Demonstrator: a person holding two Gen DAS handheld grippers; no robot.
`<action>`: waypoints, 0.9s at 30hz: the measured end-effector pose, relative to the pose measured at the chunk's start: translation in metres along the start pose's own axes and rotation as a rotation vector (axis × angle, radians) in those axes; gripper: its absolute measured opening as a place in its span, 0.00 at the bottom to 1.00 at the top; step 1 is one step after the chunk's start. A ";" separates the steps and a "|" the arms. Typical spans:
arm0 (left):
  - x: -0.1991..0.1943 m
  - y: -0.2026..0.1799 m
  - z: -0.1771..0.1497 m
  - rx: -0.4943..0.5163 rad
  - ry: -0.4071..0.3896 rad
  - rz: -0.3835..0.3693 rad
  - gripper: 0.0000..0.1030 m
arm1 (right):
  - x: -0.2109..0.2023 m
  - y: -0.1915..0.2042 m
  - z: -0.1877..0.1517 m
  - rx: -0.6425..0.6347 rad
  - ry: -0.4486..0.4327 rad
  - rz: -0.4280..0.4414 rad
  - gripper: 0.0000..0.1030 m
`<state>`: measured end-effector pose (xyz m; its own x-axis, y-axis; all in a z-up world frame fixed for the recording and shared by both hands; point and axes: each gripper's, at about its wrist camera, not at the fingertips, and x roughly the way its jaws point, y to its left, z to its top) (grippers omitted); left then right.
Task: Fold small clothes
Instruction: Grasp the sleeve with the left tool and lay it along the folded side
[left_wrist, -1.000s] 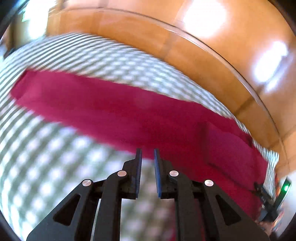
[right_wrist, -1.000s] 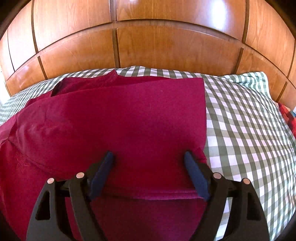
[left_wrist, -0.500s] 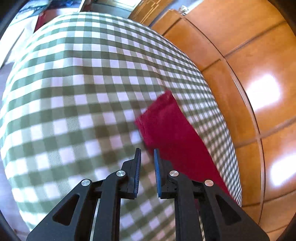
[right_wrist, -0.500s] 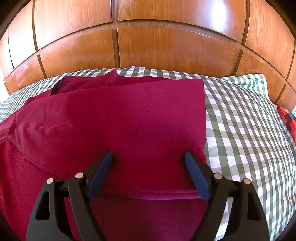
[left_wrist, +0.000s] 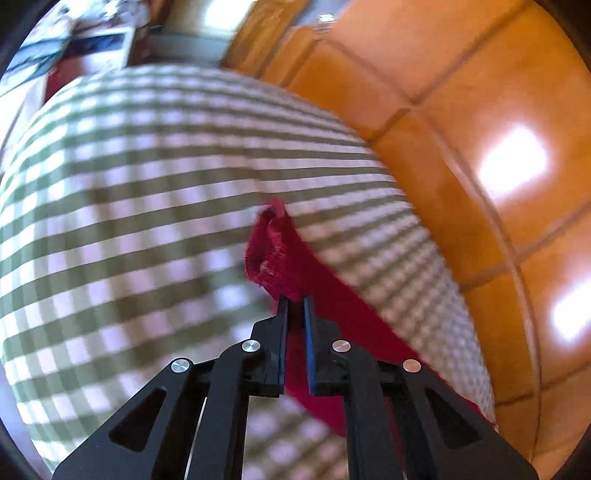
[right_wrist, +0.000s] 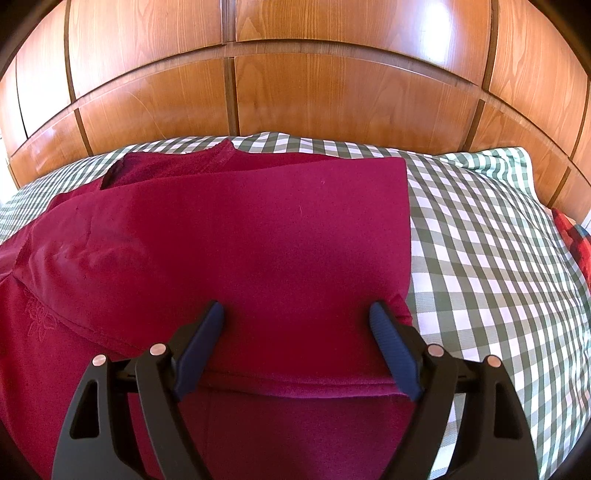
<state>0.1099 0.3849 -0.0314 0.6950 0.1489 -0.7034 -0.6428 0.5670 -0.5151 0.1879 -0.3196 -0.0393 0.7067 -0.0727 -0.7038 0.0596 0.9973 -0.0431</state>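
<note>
Left tool (left_wrist: 294, 301) is pinching the end of the red garment (left_wrist: 295, 273) — jaws nearly pressed together with cloth bunching up between and above the tips. That end is rising off the checked bed cover (left_wrist: 129, 221), and the rest of the strip is trailing back to the right along the bed's edge by the wooden headboard (left_wrist: 480, 129). The left view is blurring, so finer fabric detail isn't readable.

Right tool (right_wrist: 297, 317) is sitting spread wide, fingers (right_wrist: 391, 347) resting down on the garment (right_wrist: 258, 240) near its front hem, not gripping anything. Here the garment is lying flat on the green-and-white bed cover (right_wrist: 480, 258), with a folded panel on top whose straight edge is running along the right side, and the neckline showing at the far end near the headboard (right_wrist: 295, 92). Faint embroidery is showing on the lower left of the cloth. A red plaid item (right_wrist: 574, 240) is peeking in at the far right edge.
</note>
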 end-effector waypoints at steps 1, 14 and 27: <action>-0.006 -0.015 -0.003 0.037 -0.005 -0.028 0.07 | 0.000 0.000 0.000 0.001 0.000 0.001 0.79; -0.036 -0.224 -0.172 0.557 0.129 -0.405 0.06 | 0.000 -0.001 0.002 0.014 -0.007 0.020 0.79; 0.006 -0.249 -0.285 0.758 0.283 -0.371 0.06 | -0.015 0.002 0.012 0.015 -0.022 0.078 0.92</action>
<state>0.1821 0.0141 -0.0471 0.6459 -0.2999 -0.7020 0.0641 0.9376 -0.3416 0.1861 -0.3170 -0.0205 0.7250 0.0053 -0.6887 0.0138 0.9997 0.0222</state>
